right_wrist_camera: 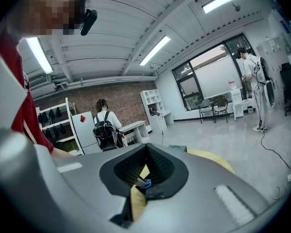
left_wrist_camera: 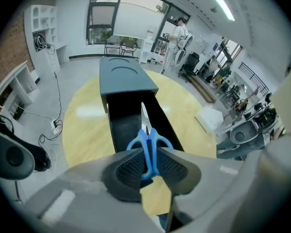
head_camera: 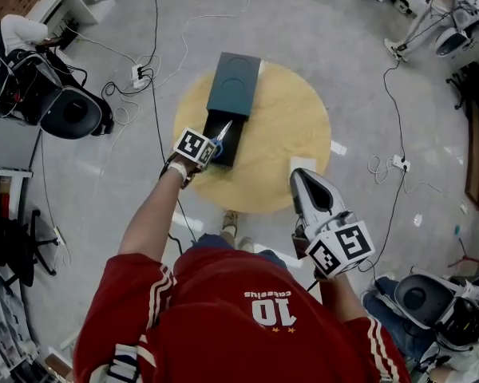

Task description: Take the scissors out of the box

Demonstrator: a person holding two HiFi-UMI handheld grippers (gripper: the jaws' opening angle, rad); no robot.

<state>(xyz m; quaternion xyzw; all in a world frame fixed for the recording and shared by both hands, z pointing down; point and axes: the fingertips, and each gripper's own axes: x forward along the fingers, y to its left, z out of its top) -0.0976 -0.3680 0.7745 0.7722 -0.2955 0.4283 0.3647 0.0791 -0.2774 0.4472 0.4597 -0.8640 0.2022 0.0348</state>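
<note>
The blue-handled scissors (left_wrist_camera: 148,152) hang a little above the box, blades (left_wrist_camera: 143,114) pointing away from me. My left gripper (left_wrist_camera: 148,163) is shut on their handles. In the head view the left gripper (head_camera: 210,147) sits over the near end of the black inner tray (head_camera: 230,144), the scissors' blade (head_camera: 223,130) sticking out past it. The box's teal sleeve (head_camera: 234,82) covers the far half of the tray (left_wrist_camera: 128,123). My right gripper (head_camera: 298,179) hovers at the table's near right edge, jaws together and holding nothing; through its jaws (right_wrist_camera: 144,177) I glimpse the yellow table.
The box lies on a round yellow table (head_camera: 291,130). A small white block (head_camera: 303,164) rests at its right edge. Cables and a power strip (head_camera: 138,75) trail over the grey floor. A seated person (head_camera: 20,34) is at far left, chairs (head_camera: 419,298) at lower right.
</note>
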